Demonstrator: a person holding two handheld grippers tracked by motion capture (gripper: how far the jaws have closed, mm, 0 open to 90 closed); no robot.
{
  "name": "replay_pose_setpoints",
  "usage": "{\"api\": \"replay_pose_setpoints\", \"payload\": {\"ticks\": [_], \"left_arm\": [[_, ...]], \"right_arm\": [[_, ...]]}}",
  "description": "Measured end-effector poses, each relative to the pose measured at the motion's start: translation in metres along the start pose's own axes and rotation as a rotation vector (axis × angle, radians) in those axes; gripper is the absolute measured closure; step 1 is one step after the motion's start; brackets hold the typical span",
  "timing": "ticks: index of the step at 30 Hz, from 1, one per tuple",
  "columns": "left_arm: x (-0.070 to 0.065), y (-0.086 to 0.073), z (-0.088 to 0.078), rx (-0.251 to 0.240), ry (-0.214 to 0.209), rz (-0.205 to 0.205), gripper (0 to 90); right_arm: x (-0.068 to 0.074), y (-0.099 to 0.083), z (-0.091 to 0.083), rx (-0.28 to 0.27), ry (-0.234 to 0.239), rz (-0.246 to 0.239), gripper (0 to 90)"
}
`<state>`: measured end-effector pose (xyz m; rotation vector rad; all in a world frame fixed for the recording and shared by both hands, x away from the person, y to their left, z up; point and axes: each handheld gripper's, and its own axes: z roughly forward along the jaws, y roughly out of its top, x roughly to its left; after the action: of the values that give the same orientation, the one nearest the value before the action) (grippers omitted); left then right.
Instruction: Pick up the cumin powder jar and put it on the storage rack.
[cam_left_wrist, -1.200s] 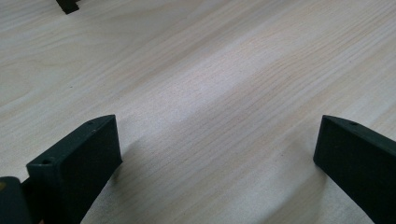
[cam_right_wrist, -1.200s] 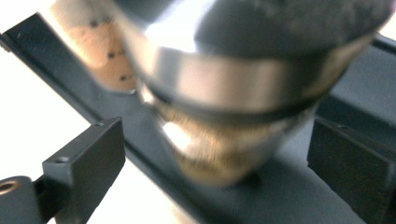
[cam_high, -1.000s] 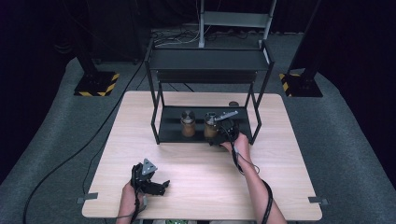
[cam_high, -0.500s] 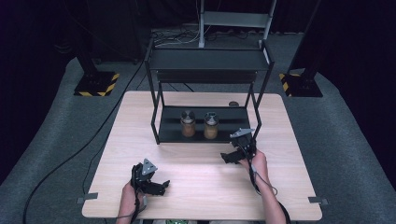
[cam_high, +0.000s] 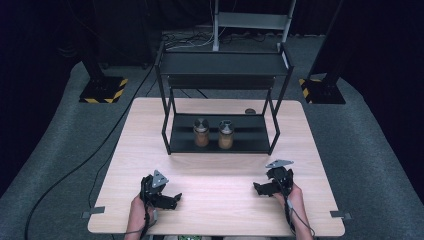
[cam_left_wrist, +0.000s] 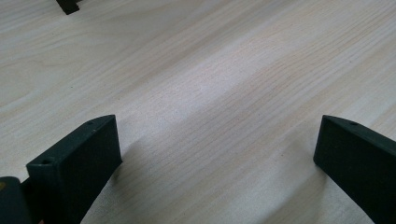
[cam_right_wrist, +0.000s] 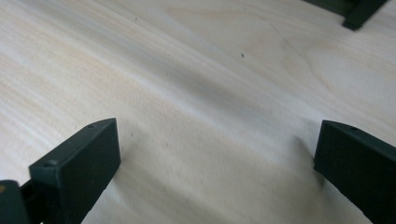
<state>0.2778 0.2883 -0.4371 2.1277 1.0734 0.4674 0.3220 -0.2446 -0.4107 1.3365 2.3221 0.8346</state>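
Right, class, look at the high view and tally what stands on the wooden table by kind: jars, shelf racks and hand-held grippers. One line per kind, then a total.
Brown jars with metal lids: 2 (left jar, right jar)
Black metal shelf rack: 1
Black two-jaw grippers: 2 (left gripper, right gripper)
Total: 5

Two jars (cam_high: 213, 133) side by side on rack's (cam_high: 220, 87) lower shelf, mid-table (cam_high: 220, 210); tools nearer, left (cam_high: 170, 200), right (cam_high: 260, 188)

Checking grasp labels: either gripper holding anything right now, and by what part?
Nothing held. Left gripper and right gripper both have jaws wide open over bare table; the two jars sit on the rack shelf.
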Motion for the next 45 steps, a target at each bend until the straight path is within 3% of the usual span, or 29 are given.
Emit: {"api": "replay_pose_setpoints", "payload": {"ticks": [4, 7, 11, 45], "left_arm": [[0.0, 0.0, 0.0, -0.001, 0.001, 0.001, 0.3], [0.0, 0.0, 0.0, -0.001, 0.001, 0.001, 0.3], [-0.001, 0.0, 0.0, -0.003, 0.003, 0.002, 0.3], [0.002, 0.001, 0.0, 0.004, -0.007, -0.006, 0.3]], "right_arm": [[0.001, -0.014, -0.004, -0.032, -0.017, 0.006, 0.0], [0.004, -0.035, -0.005, -0.105, -0.028, 0.012, 0.0], [0.006, -0.039, -0.006, -0.116, -0.036, 0.021, 0.0], [0.011, -0.04, -0.006, -0.116, -0.048, 0.036, 0.0]]}}
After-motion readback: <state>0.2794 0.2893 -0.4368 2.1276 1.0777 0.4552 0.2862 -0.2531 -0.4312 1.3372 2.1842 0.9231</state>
